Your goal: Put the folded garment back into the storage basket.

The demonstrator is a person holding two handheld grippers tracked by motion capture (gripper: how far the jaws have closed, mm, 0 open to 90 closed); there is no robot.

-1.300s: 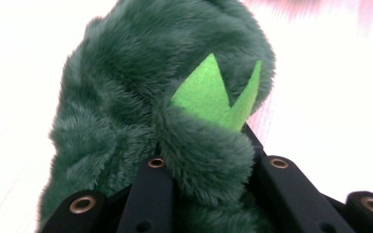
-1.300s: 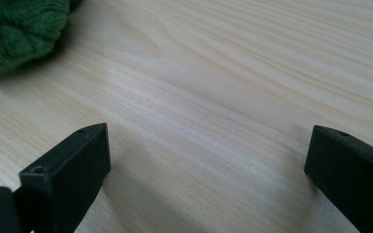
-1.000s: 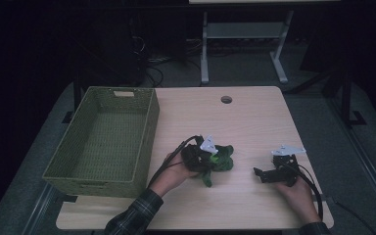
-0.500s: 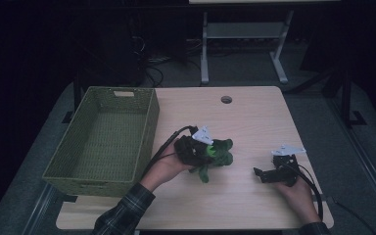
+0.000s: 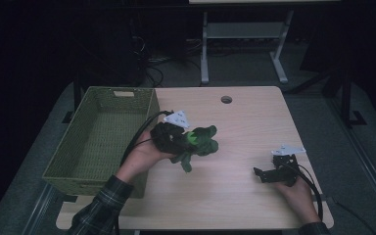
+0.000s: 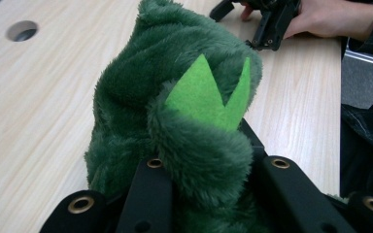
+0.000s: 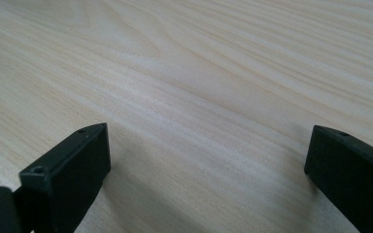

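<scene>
A dark green plush toy point(image 5: 201, 142) with light green felt spikes hangs above the middle of the wooden table point(image 5: 249, 127), clear of its surface. My left gripper point(image 5: 188, 142) is shut on it. In the left gripper view the two black jaws press into the fur of the plush toy point(image 6: 175, 97) from both sides. My right gripper point(image 5: 266, 175) rests low at the table's right front, held by a hand. Its jaws stand wide apart over bare wood in the right gripper view, where the right gripper point(image 7: 206, 155) holds nothing.
A green woven basket point(image 5: 91, 182) stands on the table's left side, just left of the lifted toy, with nothing visible inside it. A round cable hole point(image 5: 226, 99) lies near the far edge. The other hand's gripper point(image 6: 267, 24) appears beyond the plush.
My left hand has lifted the plush toy off the table and carried it up and a little left, toward the basket. The right gripper has stayed put.
</scene>
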